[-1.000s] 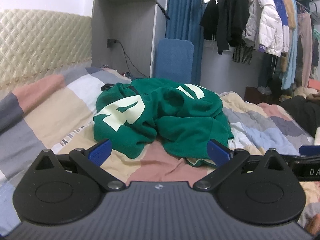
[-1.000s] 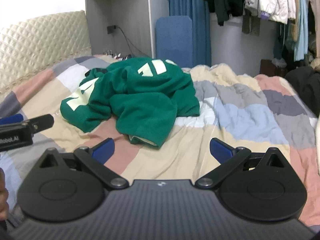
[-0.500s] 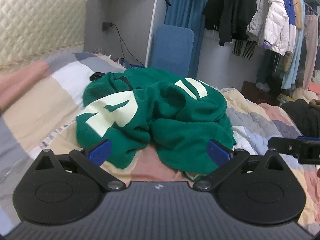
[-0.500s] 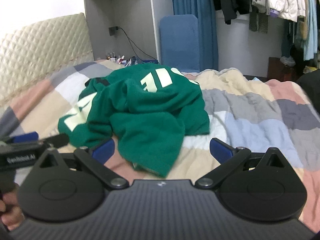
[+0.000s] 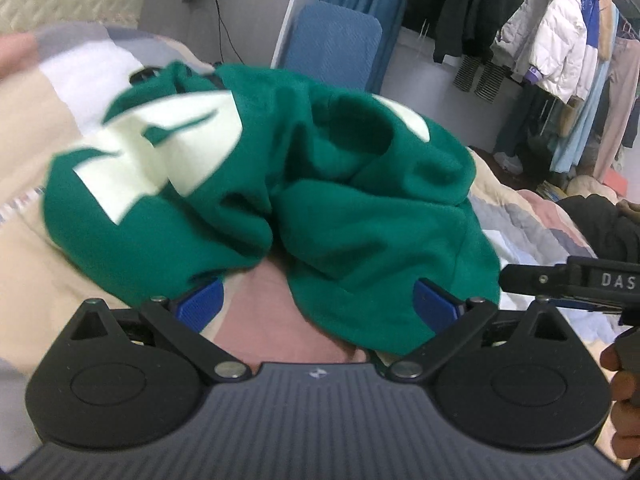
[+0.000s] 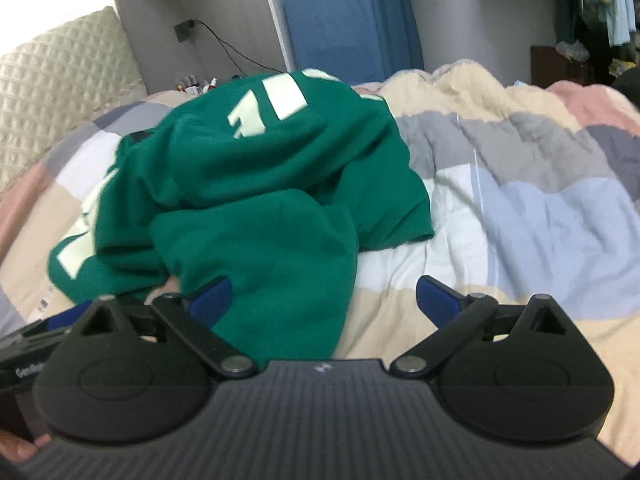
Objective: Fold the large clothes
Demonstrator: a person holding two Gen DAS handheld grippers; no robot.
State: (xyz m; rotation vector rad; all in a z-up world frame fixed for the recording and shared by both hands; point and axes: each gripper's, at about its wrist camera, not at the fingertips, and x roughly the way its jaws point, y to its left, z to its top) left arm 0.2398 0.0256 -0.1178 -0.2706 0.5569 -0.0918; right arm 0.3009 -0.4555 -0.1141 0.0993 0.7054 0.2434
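Observation:
A crumpled green sweatshirt [image 5: 320, 208] with large pale lettering lies heaped on a patchwork quilt [image 5: 264, 320]. My left gripper [image 5: 318, 306] is open, its blue pads straddling the garment's near hem without closing on it. In the right wrist view the same sweatshirt [image 6: 256, 200] fills the left half. My right gripper [image 6: 324, 300] is open too, its left pad over the near green edge and its right pad over bare quilt [image 6: 520, 208]. The right gripper's black body [image 5: 572, 282] shows at the right edge of the left wrist view.
A padded headboard [image 6: 60, 88] runs along the left. Behind the bed stand a grey cabinet [image 6: 192, 20], a blue board [image 5: 332, 44] and a rail of hanging clothes [image 5: 560, 40]. Dark clothing [image 5: 600, 224] lies at the right of the bed.
Both grippers have moved forward and down toward the sweatshirt, which now looks much larger. Their jaws stayed open. The two grippers sit closer together.

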